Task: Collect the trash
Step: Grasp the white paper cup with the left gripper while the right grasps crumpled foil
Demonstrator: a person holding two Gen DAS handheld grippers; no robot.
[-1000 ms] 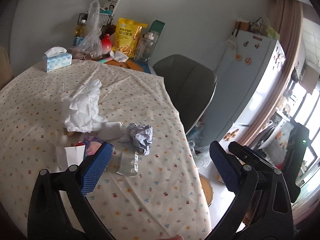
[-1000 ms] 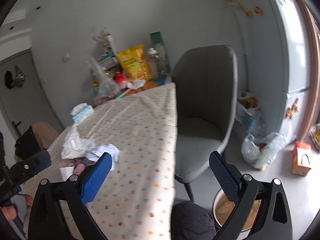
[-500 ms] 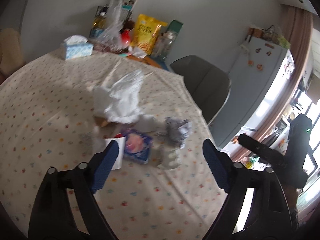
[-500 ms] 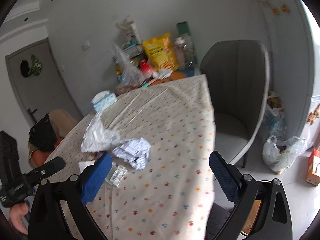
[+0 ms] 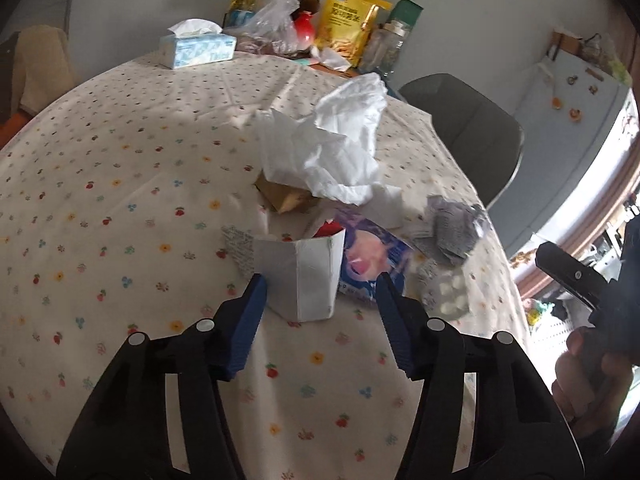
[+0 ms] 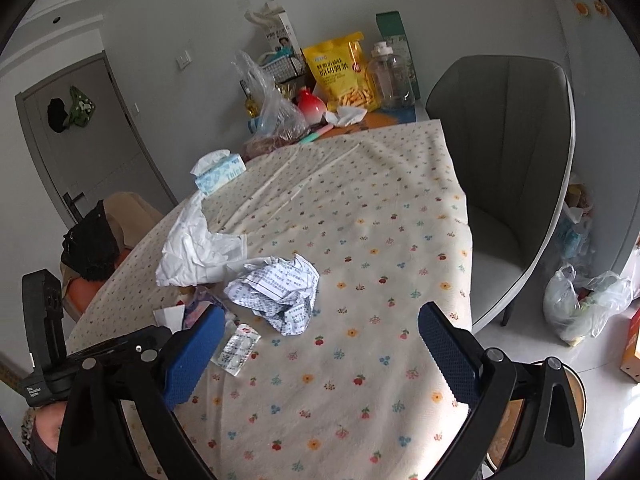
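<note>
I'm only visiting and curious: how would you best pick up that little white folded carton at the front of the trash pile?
Pinch the white carton across its two outer side walls, coming straight in from the near side. It stands open-topped, its folded ridge facing the left tool, whose open jaws already flank it. Squeeze gently; thin card probably crumples.

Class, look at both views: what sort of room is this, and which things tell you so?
Probably a home dining area: a round table under a flowered tablecloth, a grey dining chair beside it, and a fridge with magnets behind.
</note>
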